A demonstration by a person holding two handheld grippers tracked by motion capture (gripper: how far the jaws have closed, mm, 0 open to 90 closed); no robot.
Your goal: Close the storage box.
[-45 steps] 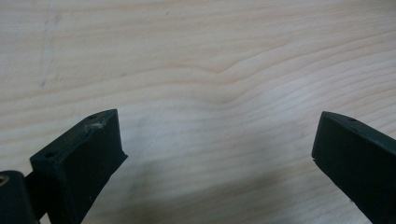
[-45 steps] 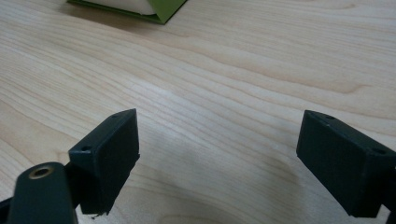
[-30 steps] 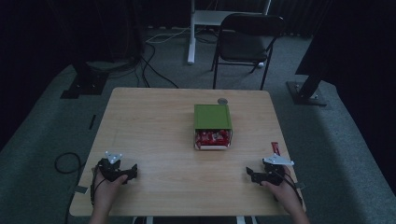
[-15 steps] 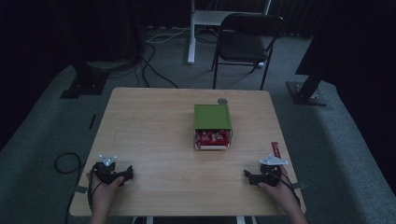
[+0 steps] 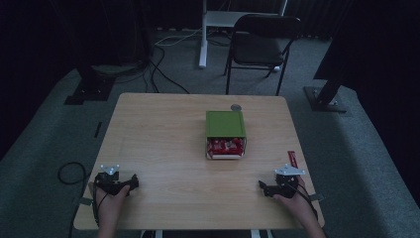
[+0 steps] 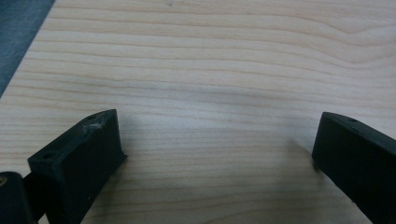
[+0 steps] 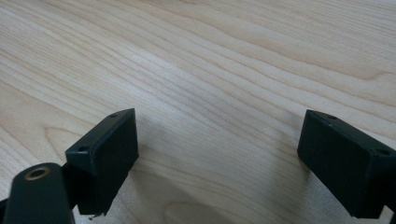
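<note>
Left claw [image 5: 132, 182] and right claw [image 5: 262, 187] resting low on the bench [image 5: 163, 148], jaws spread wide, nothing between them. Green box [image 5: 226, 124] of red packets [image 5: 226, 146] well ahead, nearer the right claw.

the red packets [image 5: 226, 147] in the green box [image 5: 225, 124] are too small to identify. the box's lid hides most of them.

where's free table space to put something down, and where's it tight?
Free: the whole left half of the table, from the far edge down to the left gripper; also the near strip between the two grippers, in front of the green box. Tight: the right side, where the red strip lies just beyond the right gripper, and the small round thing behind the box.
</note>
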